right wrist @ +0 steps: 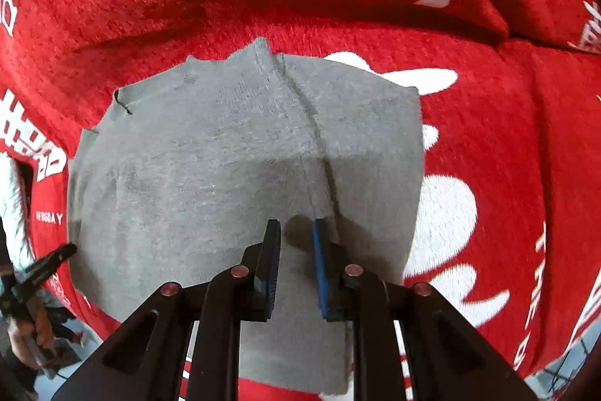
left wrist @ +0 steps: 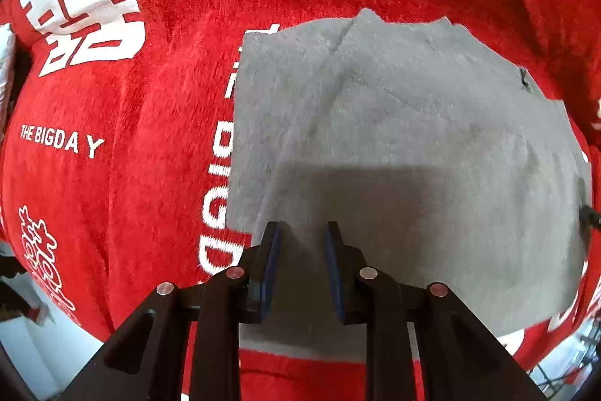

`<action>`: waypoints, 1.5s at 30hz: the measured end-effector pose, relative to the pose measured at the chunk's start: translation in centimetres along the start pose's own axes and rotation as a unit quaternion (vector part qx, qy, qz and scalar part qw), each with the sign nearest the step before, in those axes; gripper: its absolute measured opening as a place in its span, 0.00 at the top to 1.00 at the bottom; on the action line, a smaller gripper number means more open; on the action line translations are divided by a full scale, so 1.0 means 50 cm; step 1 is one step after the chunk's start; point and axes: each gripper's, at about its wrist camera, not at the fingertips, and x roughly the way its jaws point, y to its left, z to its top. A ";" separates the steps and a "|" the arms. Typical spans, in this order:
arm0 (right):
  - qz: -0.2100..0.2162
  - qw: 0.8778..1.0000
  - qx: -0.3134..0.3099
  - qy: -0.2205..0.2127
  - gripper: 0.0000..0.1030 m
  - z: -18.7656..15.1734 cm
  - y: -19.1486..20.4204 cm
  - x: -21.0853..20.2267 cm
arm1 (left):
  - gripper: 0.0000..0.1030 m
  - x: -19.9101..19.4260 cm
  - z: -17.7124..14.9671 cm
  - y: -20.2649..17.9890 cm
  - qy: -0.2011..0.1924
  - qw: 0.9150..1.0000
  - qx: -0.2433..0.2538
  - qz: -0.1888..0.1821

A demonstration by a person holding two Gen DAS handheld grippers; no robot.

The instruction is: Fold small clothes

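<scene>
Jaws of both the left gripper (left wrist: 302, 232) and right gripper (right wrist: 296, 230) slightly parted, empty, above grey garment (left wrist: 413, 145) on red cloth (left wrist: 169, 138).

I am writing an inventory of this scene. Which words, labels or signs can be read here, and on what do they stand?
"THE BIGDAY": white print on the red cloth, at its left in the left wrist view.
"BIG D...": a second, larger line, partly hidden under the grey garment.
Large white Chinese characters on the red cloth: visible, but I cannot read them surely.
Small white line at the left edge of the right wrist view: too blurred.
Grey garment: no text.
</scene>
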 end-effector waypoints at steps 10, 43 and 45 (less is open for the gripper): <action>0.046 0.997 0.059 0.011 0.71 -0.115 0.110 0.005 | 0.74 -0.009 -0.053 0.081 0.036 0.998 0.009 -0.041; 0.347 0.901 0.220 0.141 0.92 -0.302 0.471 0.248 | 0.10 -0.030 -0.096 0.276 0.027 0.996 -0.059 -0.059; 0.336 0.901 0.227 0.151 0.92 -0.313 0.474 0.265 | 0.10 -0.031 -0.095 0.276 0.023 0.997 -0.055 -0.058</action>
